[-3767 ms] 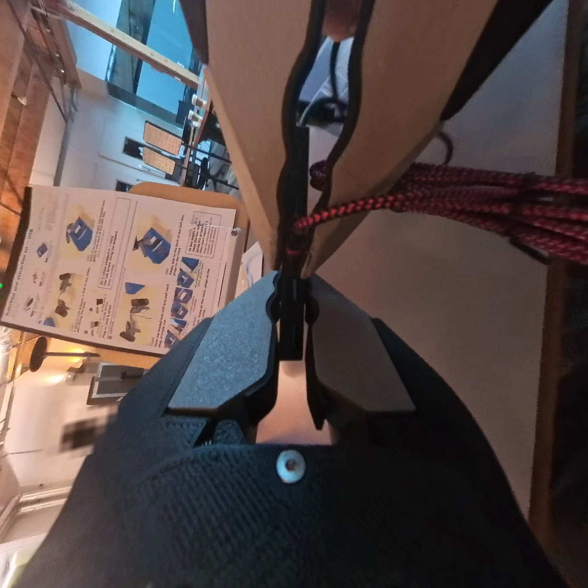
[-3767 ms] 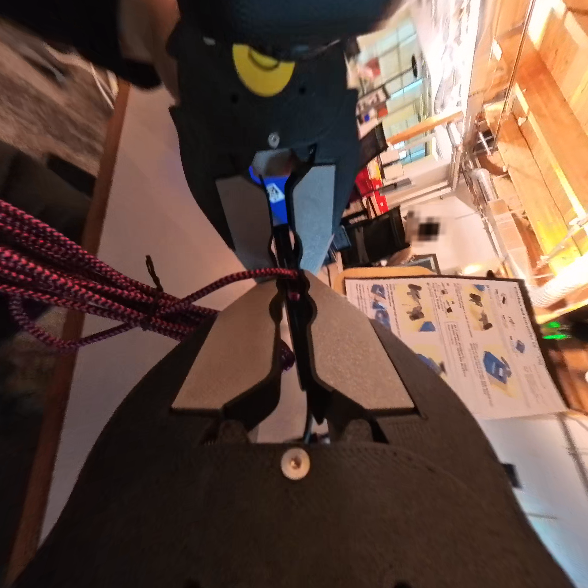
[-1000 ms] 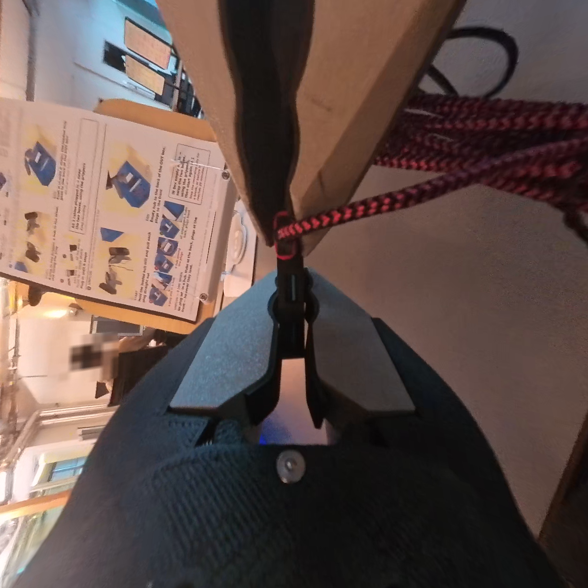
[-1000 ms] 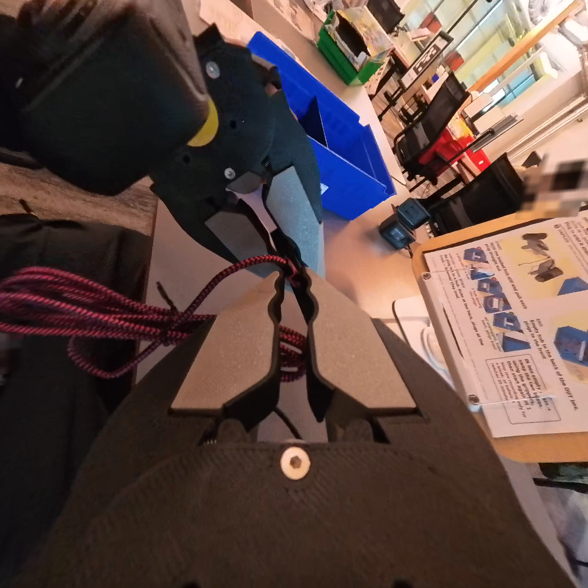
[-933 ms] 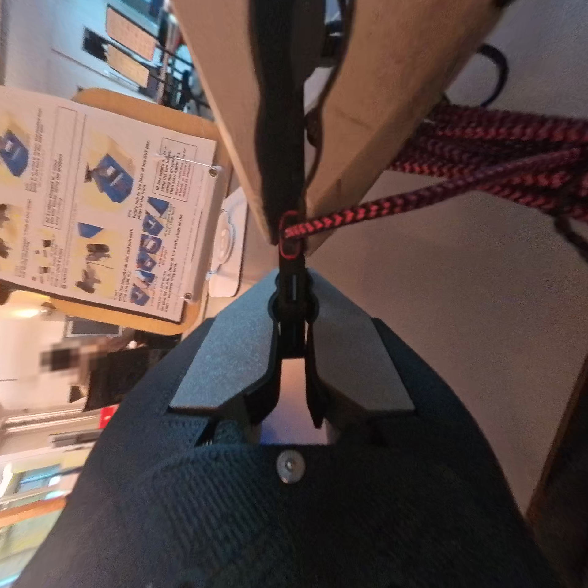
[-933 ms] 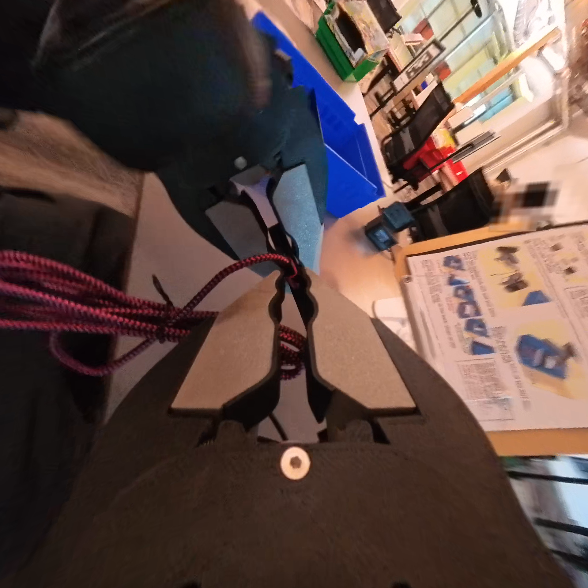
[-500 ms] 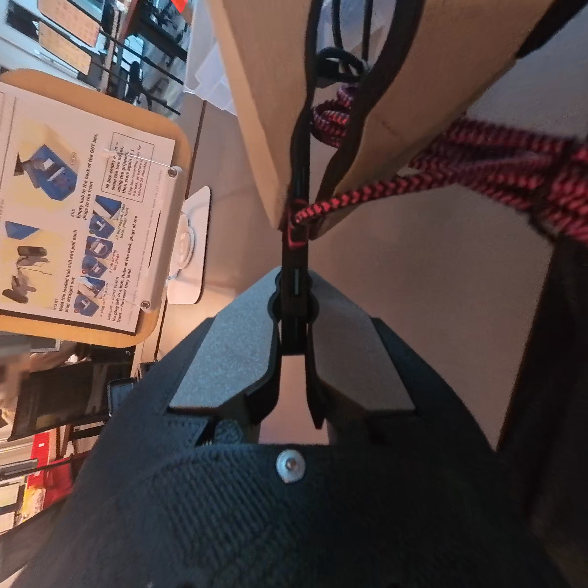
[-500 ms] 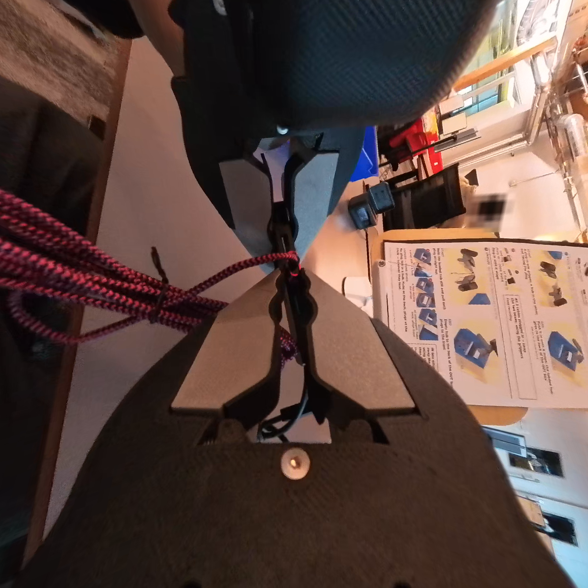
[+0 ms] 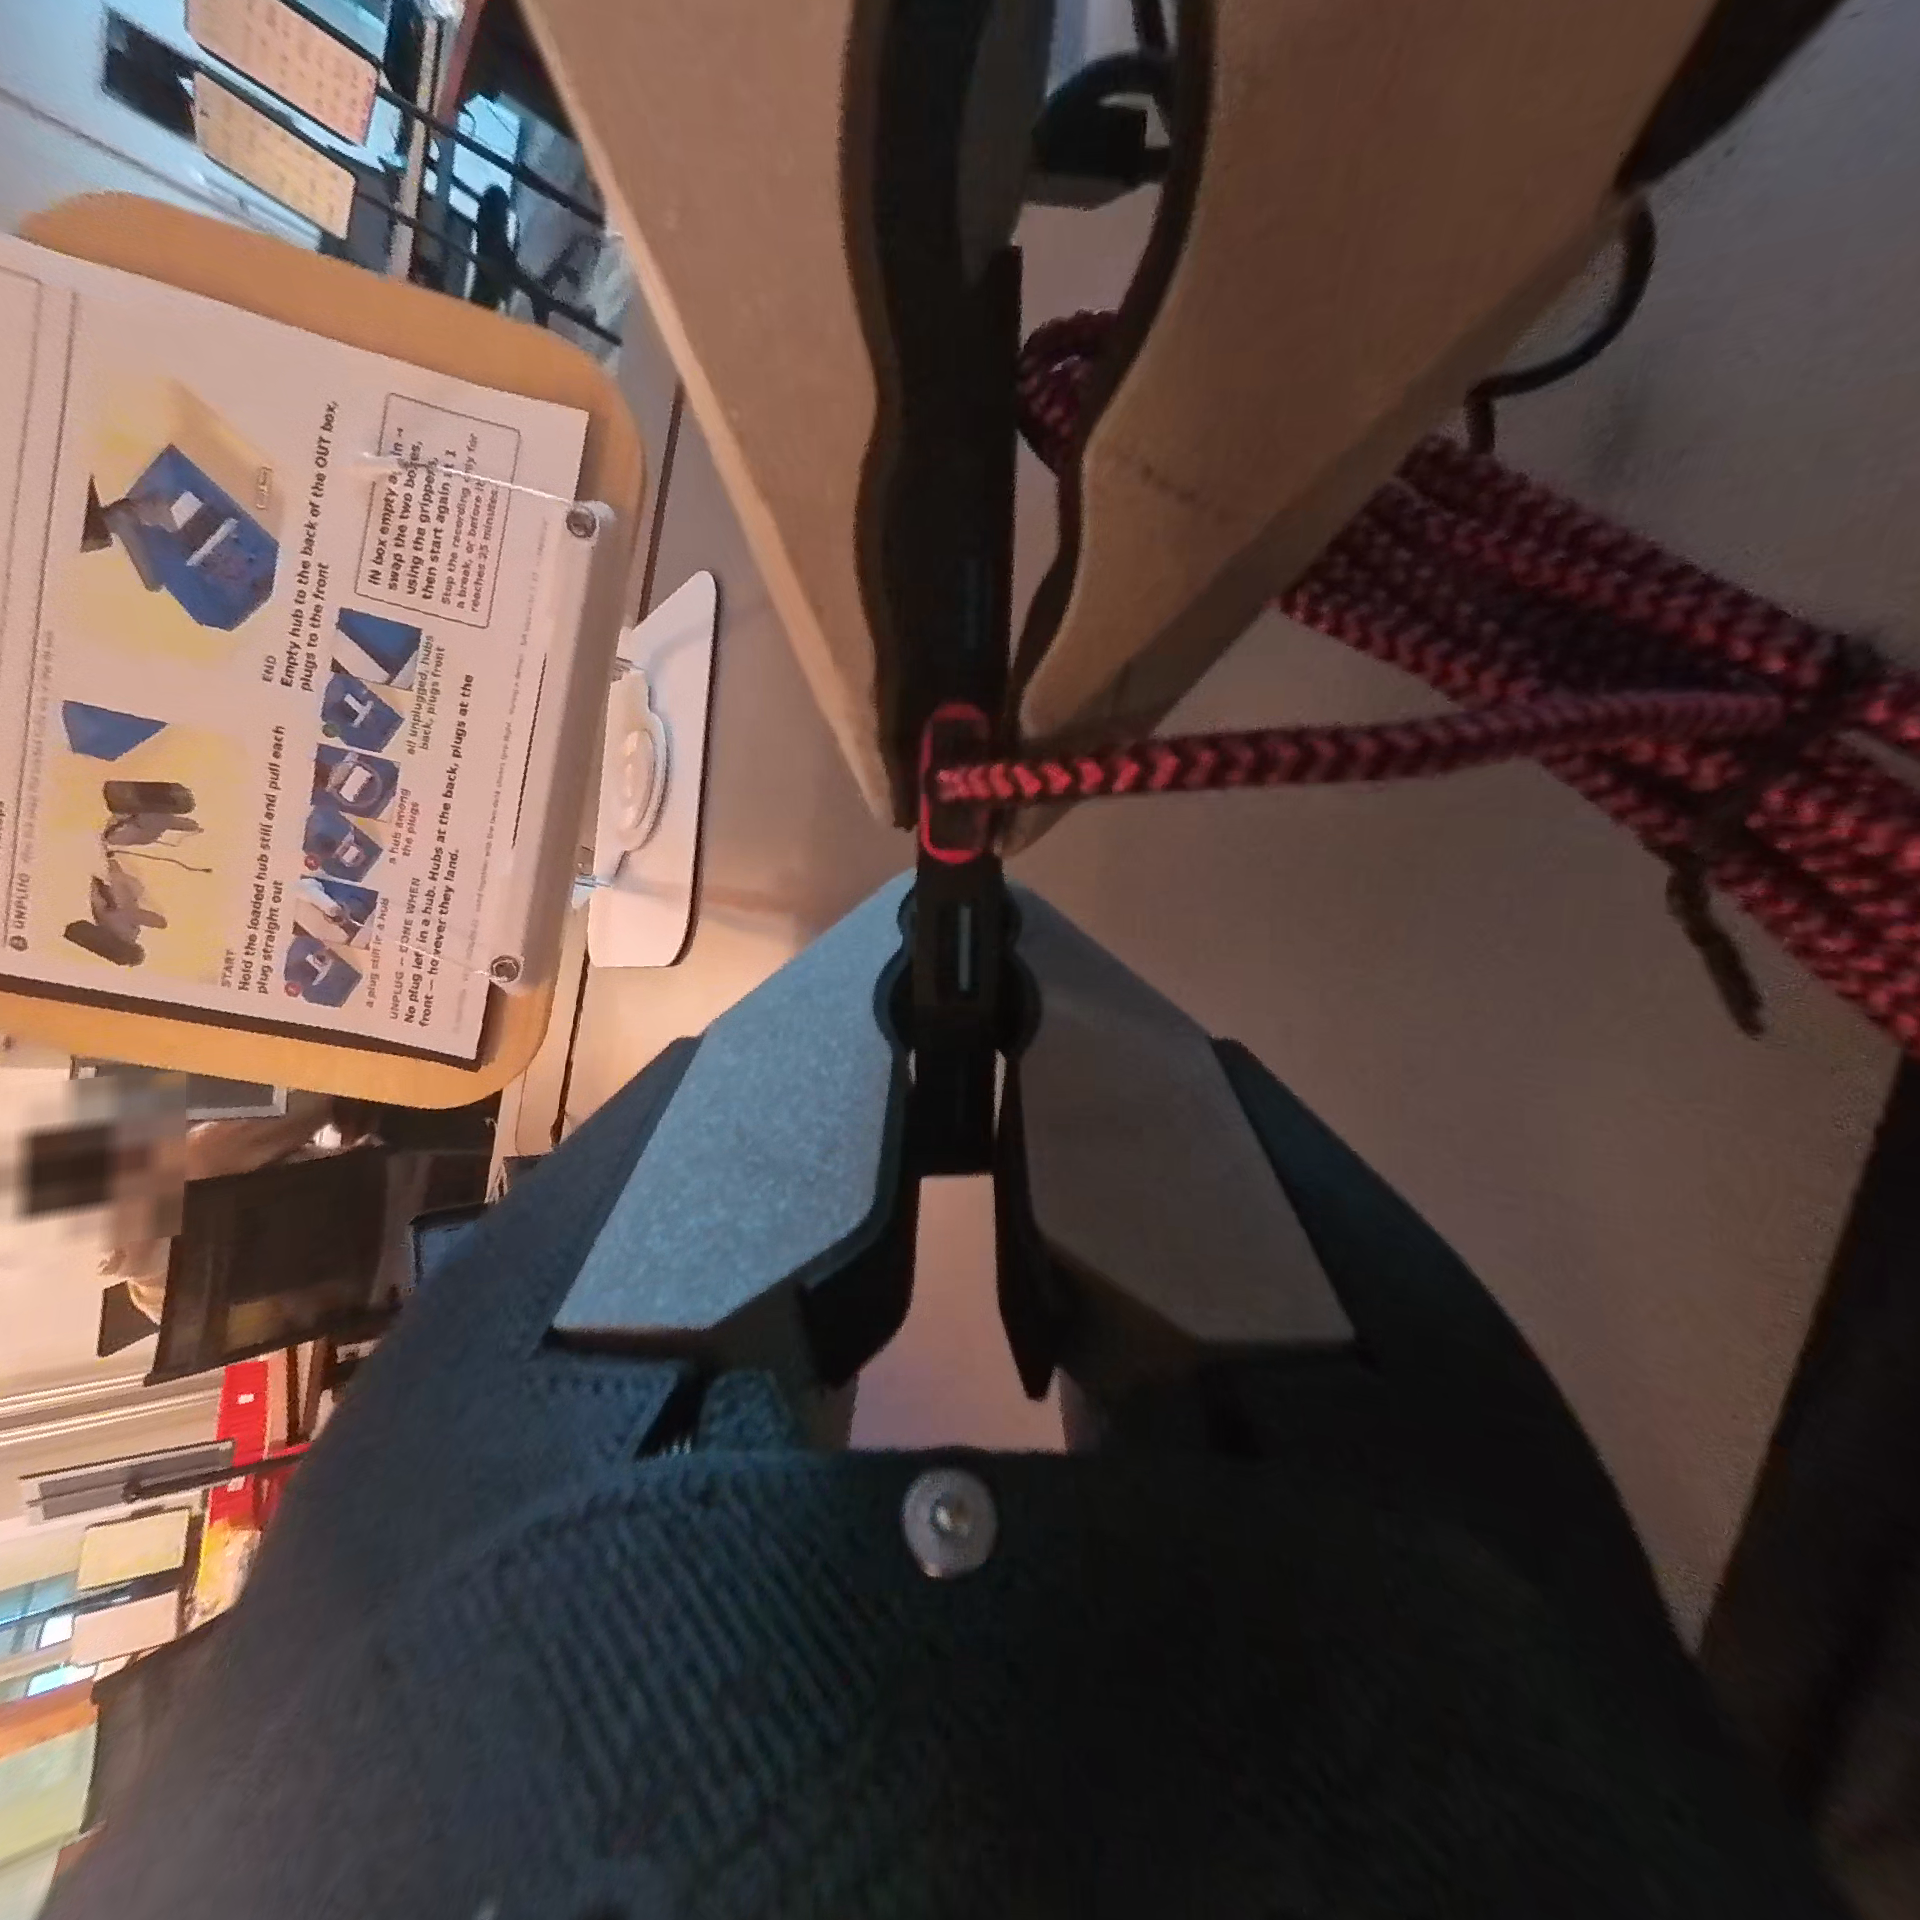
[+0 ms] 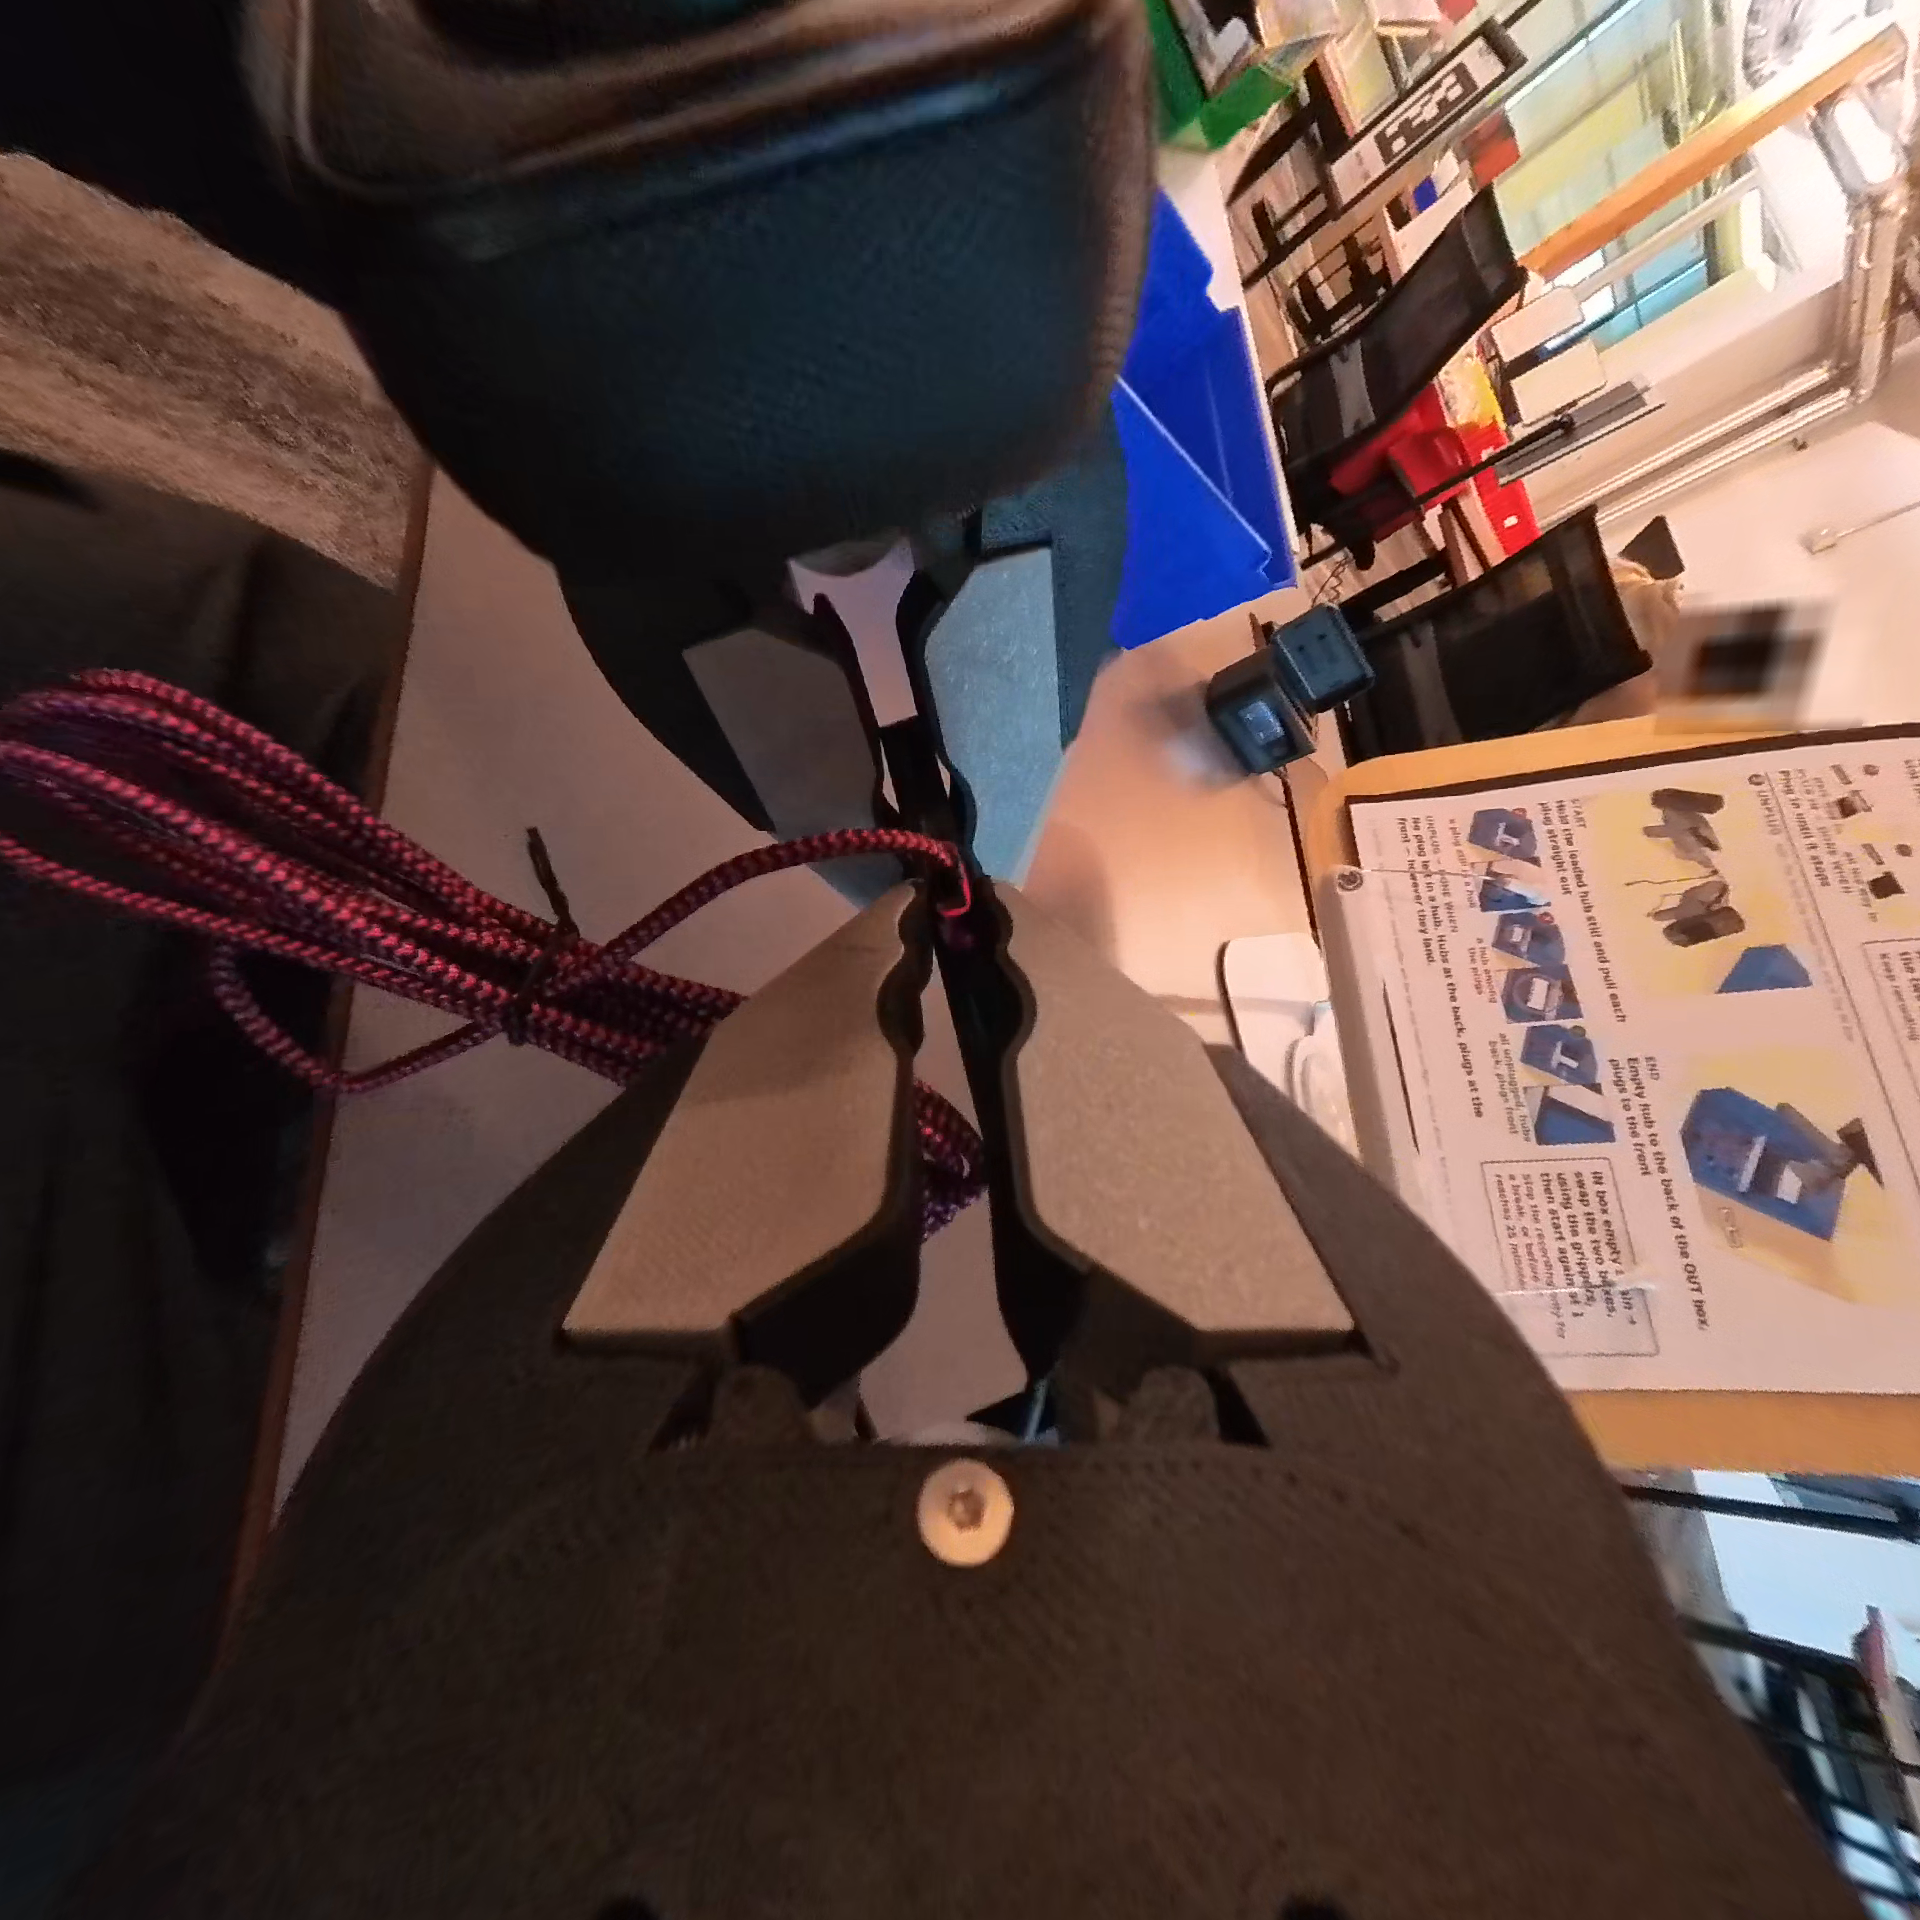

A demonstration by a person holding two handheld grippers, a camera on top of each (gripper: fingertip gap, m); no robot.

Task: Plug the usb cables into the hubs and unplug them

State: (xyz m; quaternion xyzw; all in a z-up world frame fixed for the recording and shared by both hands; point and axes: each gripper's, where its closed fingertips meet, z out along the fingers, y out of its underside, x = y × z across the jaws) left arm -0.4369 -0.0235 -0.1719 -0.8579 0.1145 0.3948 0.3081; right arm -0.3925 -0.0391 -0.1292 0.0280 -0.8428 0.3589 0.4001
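Observation:
My left gripper (image 9: 956, 997) is shut on the black body of a usb plug (image 9: 954, 821) with red trim. Its red-and-black braided cable (image 9: 1351, 748) leaves sideways to the right into a tied bundle. My right gripper (image 10: 956, 935) faces it tip to tip and is shut on a slim black hub (image 10: 987, 1143). A thin black wire leaves the hub's back. In the left wrist view the hub (image 9: 956, 520) runs up between the right gripper's tan-lit fingers (image 9: 748, 416). Plug (image 10: 961, 899) and hub meet in one line. The join is hidden by the fingertips. The cable bundle (image 10: 312, 862) hangs left.
A printed instruction sheet on a wooden board (image 9: 260, 644) stands beyond the grippers, also in the right wrist view (image 10: 1662, 1039). A blue bin (image 10: 1184, 468), a black power adapter (image 10: 1288, 675) and a white holder (image 9: 665, 758) sit on the pale table (image 9: 1403, 1195). Its wooden edge (image 10: 343, 935) is near. The gap from one gripper's tips to the other's is roughly 6 cm.
Both grippers stay shut and tip to tip. The joined pair has tilted and swung, so the sheet and the table have shifted in both views. The cable still hangs to the side.

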